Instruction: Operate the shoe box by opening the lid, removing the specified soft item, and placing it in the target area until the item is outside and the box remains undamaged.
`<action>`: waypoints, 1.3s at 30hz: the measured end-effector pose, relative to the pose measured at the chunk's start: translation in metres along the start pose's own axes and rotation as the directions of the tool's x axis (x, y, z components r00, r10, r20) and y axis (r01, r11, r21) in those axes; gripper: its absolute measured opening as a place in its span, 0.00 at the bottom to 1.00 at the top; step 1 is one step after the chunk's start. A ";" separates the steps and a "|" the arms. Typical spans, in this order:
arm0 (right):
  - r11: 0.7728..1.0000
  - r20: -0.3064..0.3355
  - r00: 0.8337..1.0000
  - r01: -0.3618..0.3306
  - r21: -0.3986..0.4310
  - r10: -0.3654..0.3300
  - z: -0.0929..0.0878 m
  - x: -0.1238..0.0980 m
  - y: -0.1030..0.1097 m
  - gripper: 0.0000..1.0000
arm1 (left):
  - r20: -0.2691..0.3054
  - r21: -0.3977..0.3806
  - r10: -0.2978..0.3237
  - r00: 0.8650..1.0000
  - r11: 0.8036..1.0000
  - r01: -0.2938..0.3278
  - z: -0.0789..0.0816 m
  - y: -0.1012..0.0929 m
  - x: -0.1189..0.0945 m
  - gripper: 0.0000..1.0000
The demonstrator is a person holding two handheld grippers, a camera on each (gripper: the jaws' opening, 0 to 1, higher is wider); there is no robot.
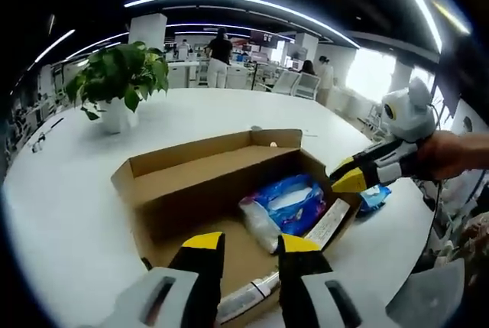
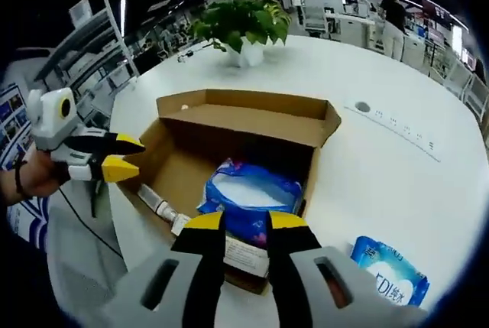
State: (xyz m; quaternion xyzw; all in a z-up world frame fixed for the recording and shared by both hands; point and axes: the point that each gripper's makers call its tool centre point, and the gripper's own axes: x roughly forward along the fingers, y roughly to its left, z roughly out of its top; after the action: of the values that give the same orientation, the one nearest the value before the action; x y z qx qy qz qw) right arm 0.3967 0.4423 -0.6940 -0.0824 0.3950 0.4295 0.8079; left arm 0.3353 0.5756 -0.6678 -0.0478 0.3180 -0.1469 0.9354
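- Right hand-held gripper (image 2: 235, 225) is hovering at the near rim of the shoe box (image 2: 237, 118), its jaws standing narrowly parted and holding nothing.
- Soft pack (image 2: 248, 194), blue and white, is lying inside the open box directly ahead of those jaws, just beyond the yellow tips and slightly below them.
- Long axis of the soft pack is running roughly across the jaw line in the right gripper view, so a straight descent would be closing across its shorter side; this is a judgement.
- Left hand-held gripper (image 1: 250, 245) is waiting at the opposite box edge, jaws also narrowly apart and empty; the soft pack (image 1: 286, 207) is lying ahead and to the right of its tips.
- Right hand-held gripper is judged the nearer of the two to the soft pack.
- Lid flap (image 2: 252, 121) is standing folded back on the far side, leaving the opening unobstructed.
- Second blue pack (image 2: 390, 273) is resting on the white table (image 2: 382, 152), outside the box.
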 end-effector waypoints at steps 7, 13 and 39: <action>0.983 -0.084 0.996 -0.019 -0.182 0.004 0.000 0.014 0.003 0.25 | -0.004 -0.003 0.004 1.000 1.000 -0.004 -0.002 0.003 -0.001 0.28; 0.940 -0.139 0.990 -0.060 -0.335 0.013 0.006 0.028 0.010 0.34 | -0.012 -0.018 0.005 1.000 1.000 -0.005 -0.009 0.003 -0.003 0.28; 0.768 -0.371 0.929 -0.233 -0.597 -0.006 -0.012 0.074 0.011 0.50 | -0.029 -0.007 0.001 1.000 1.000 -0.001 -0.014 0.012 0.000 0.28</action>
State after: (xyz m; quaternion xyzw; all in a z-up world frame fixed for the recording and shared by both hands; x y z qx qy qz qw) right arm 0.4051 0.4898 -0.7528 -0.3991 0.3700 0.5637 0.6213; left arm 0.3295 0.5870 -0.6814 -0.0487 0.3321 -0.1461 0.9306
